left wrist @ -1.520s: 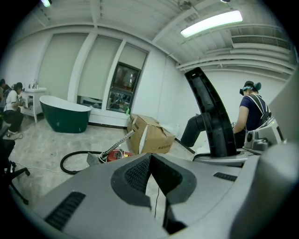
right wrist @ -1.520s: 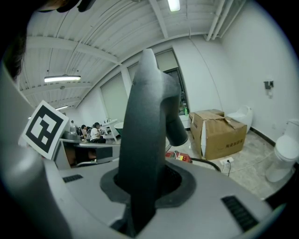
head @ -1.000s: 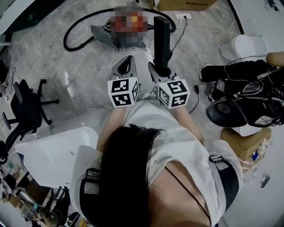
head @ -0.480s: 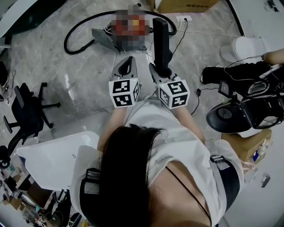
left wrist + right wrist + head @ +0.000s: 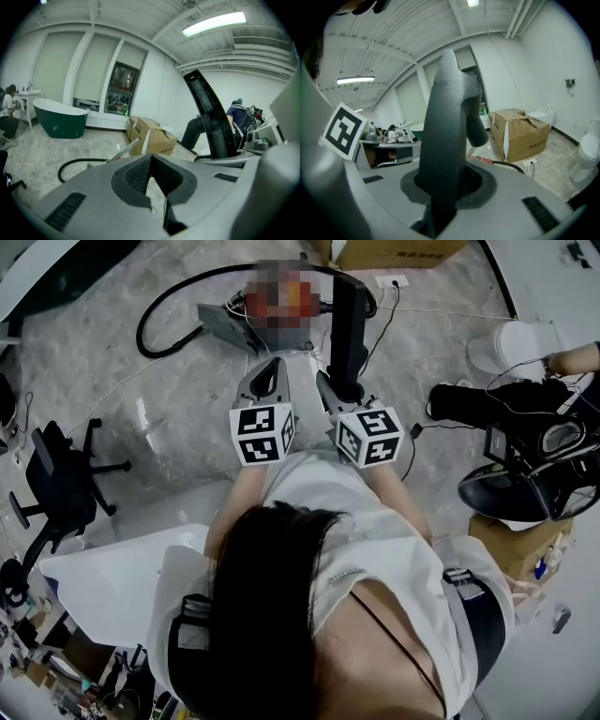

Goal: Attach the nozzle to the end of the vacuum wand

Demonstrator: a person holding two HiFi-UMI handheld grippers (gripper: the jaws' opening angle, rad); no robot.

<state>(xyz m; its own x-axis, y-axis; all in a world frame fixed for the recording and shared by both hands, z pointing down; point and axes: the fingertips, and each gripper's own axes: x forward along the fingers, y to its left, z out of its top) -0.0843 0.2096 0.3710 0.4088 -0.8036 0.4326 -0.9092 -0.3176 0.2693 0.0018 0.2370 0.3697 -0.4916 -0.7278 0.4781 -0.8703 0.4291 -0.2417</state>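
Note:
A long black nozzle point(image 5: 346, 326) stands upright in my right gripper point(image 5: 339, 390), whose jaws are shut on its lower end. In the right gripper view the nozzle point(image 5: 446, 136) fills the middle and rises out of the right gripper point(image 5: 443, 190). My left gripper point(image 5: 267, 379) is beside it on the left, shut, with nothing in it; in its own view the left gripper point(image 5: 151, 174) shows pads that meet. The nozzle point(image 5: 211, 117) shows at that view's right. On the floor ahead lies the vacuum's black hose point(image 5: 161, 307), and a silver ribbed wand point(image 5: 123, 151) lies by it.
A cardboard box point(image 5: 151, 136) and a green bathtub point(image 5: 61, 123) stand beyond the vacuum. A black office chair point(image 5: 58, 474) and a white tub point(image 5: 122, 568) are at the left. A toilet point(image 5: 517, 338) and black equipment with cables point(image 5: 525, 451) are at the right.
Both grippers, with the nozzle in the right one, have come a little nearer to the vacuum on the floor. The jaws have not changed.

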